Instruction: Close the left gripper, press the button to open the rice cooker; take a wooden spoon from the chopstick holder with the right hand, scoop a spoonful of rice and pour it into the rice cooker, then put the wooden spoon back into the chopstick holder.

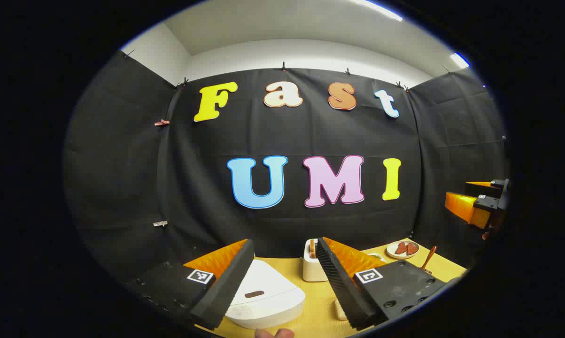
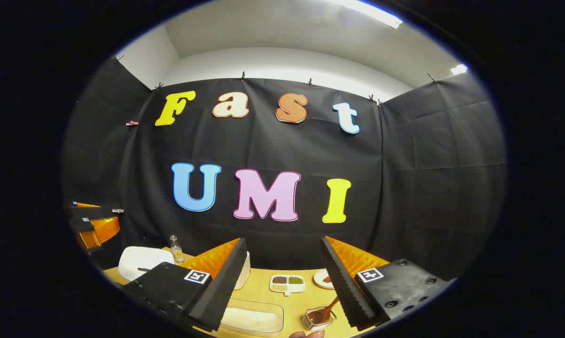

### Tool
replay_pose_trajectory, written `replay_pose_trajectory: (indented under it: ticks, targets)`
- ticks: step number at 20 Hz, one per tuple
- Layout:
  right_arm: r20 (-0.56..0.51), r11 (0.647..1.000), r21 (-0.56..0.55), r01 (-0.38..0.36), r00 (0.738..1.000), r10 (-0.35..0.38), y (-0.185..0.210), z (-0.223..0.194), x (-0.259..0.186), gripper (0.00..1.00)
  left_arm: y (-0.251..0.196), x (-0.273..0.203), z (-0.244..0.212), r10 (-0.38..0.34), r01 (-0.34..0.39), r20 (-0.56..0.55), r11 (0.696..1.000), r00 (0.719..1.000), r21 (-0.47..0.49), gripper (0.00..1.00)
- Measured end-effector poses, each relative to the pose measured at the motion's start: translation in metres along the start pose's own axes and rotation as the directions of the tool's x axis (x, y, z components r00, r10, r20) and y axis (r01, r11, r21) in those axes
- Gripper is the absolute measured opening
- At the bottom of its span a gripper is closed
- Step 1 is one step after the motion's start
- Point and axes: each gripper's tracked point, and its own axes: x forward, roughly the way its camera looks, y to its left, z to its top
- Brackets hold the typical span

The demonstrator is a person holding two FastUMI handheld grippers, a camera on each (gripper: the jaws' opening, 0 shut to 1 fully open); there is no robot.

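The white rice cooker [image 1: 263, 295] sits low between my left gripper's fingers with its lid down and a dark button [image 1: 254, 294] on the front. My left gripper [image 1: 286, 244] is open and held above it, touching nothing. The cooker [image 2: 143, 260] also shows at the left of the right gripper view. My right gripper [image 2: 283, 241] is open and holds nothing. Below it a wooden spoon [image 2: 328, 309] leans in a small clear holder [image 2: 316, 320], beside a clear box of rice [image 2: 251, 317]. The spoon's handle [image 1: 429, 257] also sticks up at the right of the left gripper view.
A white toaster [image 1: 313, 267] stands behind the cooker on the yellow table [image 1: 317, 310]. A plate of red food [image 1: 403, 249], a divided grain tray [image 2: 287, 283] and a small bottle [image 2: 175, 249] stand further back. The black cloth wall closes the table's far side.
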Motion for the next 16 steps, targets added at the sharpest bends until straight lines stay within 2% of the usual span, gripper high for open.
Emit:
replay_pose_trajectory:
  ticks: [16]
  targets:
    - [-0.009, 1.0, -0.024, -0.008, 1.0, 0.007, 0.0082, -0.0001, -0.0032, 0.97, 0.0084, -0.0025, 0.002, 0.007, -0.007, 0.009, 1.0, 1.0, 0.007, 0.94]
